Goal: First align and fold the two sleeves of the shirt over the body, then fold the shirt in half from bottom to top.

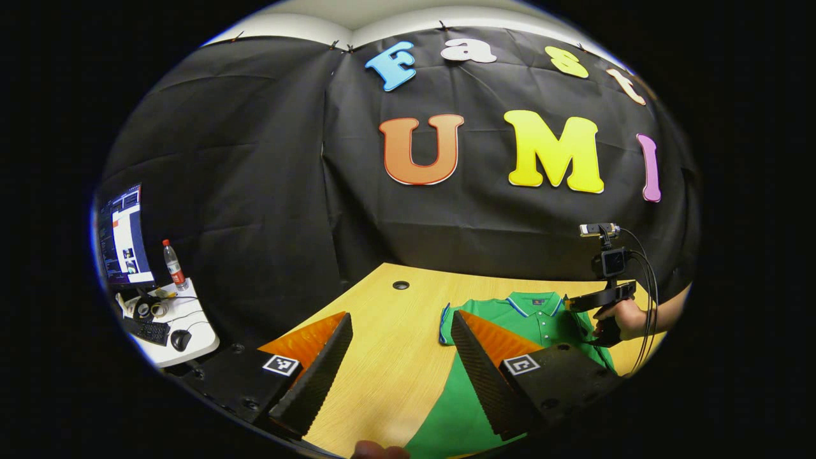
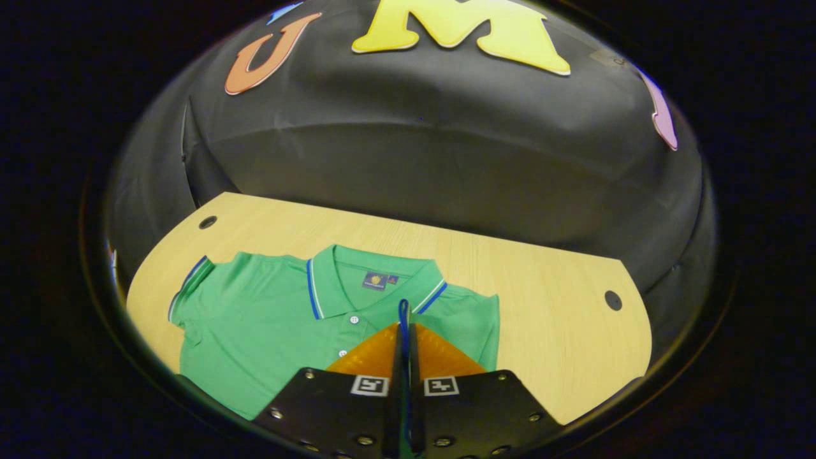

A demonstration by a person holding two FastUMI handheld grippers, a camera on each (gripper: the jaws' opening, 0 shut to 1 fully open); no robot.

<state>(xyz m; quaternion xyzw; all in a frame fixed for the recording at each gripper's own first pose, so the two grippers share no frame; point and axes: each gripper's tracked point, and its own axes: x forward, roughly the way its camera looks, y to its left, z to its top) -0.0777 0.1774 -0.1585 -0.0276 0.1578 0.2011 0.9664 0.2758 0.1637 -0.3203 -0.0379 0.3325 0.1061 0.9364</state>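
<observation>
Clearly lying flat on the wooden table (image 2: 542, 280): a green polo shirt (image 2: 268, 319), collar toward the black cloth wall (image 2: 446, 166), front side up, buttons visible under the collar. Left sleeve (image 2: 191, 287) spread out to the side, with striped cuff, near the round cable hole (image 2: 207, 222) of the table.

Right gripper (image 2: 404, 331) low over the shirt, just below the collar, fingers pressed together on a thin strip of fabric with blue edge (image 2: 403, 312), standing up between the tips; appears to be the cuff of the other sleeve, brought over the body. In the left gripper view, seen at the far side of the shirt, held by a hand (image 1: 621, 319), with cables hanging from it.

Left gripper (image 1: 398, 338) held above the table, fingers wide apart, clamping nothing. Between its fingers mostly bare table; shirt (image 1: 542, 319) ahead and to the right, partly behind the right finger (image 1: 478, 376), lower green part reaching under it.

Off to the left in the same view, a side desk (image 1: 191, 344) with monitor (image 1: 124, 236), bottle (image 1: 173, 264), keyboard (image 1: 148, 330) and mouse (image 1: 180, 339).
</observation>
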